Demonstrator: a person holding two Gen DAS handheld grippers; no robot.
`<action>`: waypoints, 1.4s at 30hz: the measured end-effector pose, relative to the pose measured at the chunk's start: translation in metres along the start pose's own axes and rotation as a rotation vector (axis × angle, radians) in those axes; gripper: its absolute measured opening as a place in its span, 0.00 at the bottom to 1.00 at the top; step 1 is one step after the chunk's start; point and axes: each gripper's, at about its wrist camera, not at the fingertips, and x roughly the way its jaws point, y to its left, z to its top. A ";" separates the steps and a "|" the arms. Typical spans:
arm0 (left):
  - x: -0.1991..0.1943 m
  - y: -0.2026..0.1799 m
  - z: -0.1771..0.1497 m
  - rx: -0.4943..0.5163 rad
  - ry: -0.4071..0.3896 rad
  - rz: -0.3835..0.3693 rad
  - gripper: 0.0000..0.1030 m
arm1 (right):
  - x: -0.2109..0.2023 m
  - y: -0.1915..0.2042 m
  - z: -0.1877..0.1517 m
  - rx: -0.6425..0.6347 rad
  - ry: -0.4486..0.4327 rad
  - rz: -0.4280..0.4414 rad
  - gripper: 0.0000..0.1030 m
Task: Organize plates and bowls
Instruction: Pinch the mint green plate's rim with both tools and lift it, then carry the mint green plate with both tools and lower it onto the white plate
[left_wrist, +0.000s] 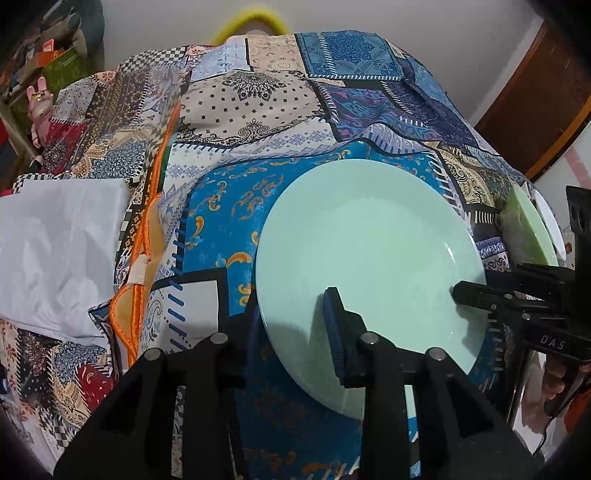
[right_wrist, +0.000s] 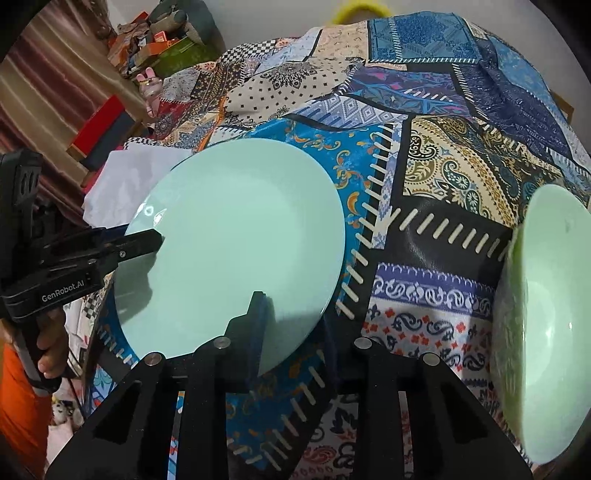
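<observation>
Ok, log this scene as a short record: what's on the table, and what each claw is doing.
surface: patchwork tablecloth
main item: mint plate, empty
left claw: astride the plate's near rim, one finger above, one below
right claw: same grip on the rim, further round
other dish: light green bowl, right of the plate, apart from it, edge blurred
also there: white sheet, left of the plate
task state: plate held by both claws, not stacked with the bowl
</observation>
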 end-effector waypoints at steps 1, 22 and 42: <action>-0.001 -0.001 -0.001 0.000 0.001 0.000 0.31 | -0.001 0.000 -0.001 -0.003 -0.001 0.002 0.25; -0.075 -0.049 -0.057 0.001 -0.044 -0.039 0.31 | -0.078 0.007 -0.051 -0.030 -0.138 0.010 0.25; -0.148 -0.125 -0.108 0.056 -0.112 -0.031 0.31 | -0.152 -0.005 -0.115 -0.037 -0.246 0.023 0.25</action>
